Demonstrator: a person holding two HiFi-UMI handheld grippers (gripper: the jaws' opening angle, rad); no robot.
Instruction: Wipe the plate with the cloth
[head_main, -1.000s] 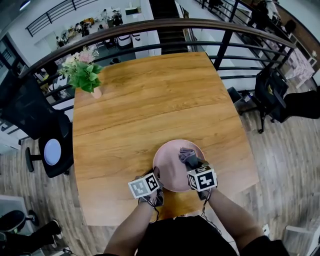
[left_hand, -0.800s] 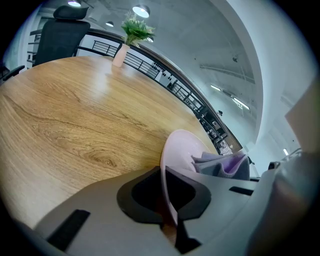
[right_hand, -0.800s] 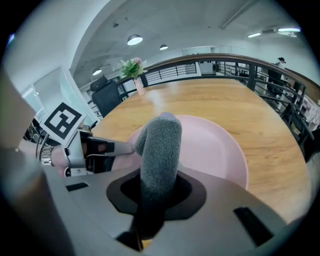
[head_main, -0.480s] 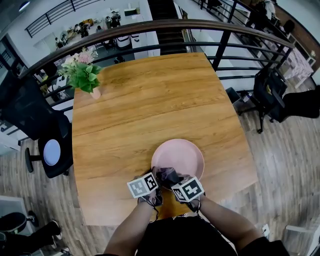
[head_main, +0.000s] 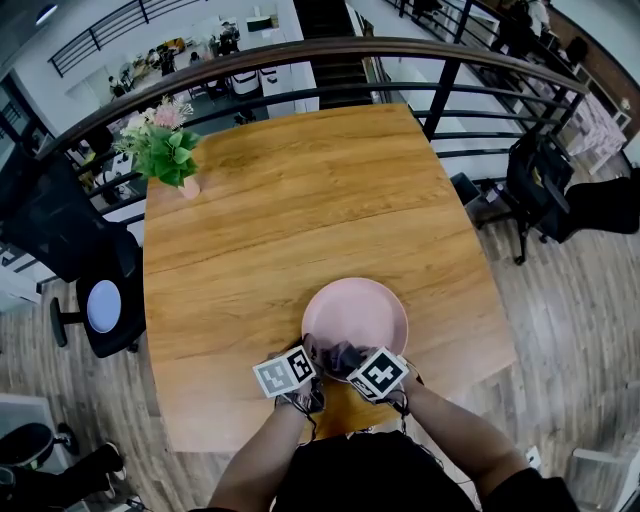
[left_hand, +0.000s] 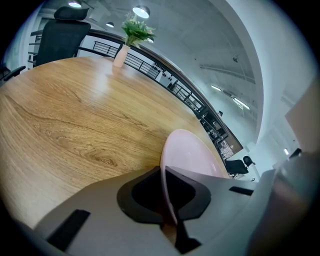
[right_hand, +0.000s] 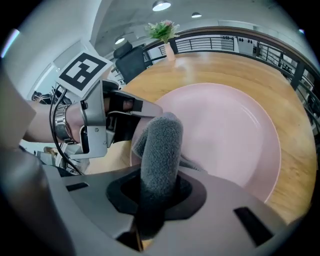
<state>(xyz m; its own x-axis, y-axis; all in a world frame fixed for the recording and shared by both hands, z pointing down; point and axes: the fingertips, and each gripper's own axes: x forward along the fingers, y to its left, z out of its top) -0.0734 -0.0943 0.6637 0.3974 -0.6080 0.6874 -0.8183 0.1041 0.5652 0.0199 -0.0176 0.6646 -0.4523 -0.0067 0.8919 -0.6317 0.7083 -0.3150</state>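
A pink plate (head_main: 358, 308) lies near the front edge of the wooden table (head_main: 290, 210). My left gripper (head_main: 306, 362) is shut on the plate's near-left rim; in the left gripper view the rim (left_hand: 167, 172) runs edge-on between the jaws. My right gripper (head_main: 352, 366) is shut on a grey cloth (head_main: 340, 355), which rests on the plate's near part right beside the left gripper. The right gripper view has the cloth (right_hand: 159, 152) bunched upright between the jaws over the plate (right_hand: 225, 135), with the left gripper (right_hand: 131, 107) just to the left.
A vase of flowers (head_main: 166, 145) stands at the table's far left corner. A dark railing (head_main: 330, 50) runs behind the table. Office chairs stand at the left (head_main: 70, 250) and right (head_main: 545, 185) on the wooden floor.
My right gripper has carried the cloth from the plate's right side across to its near-left part, beside the left gripper. The left gripper and the plate have stayed put.
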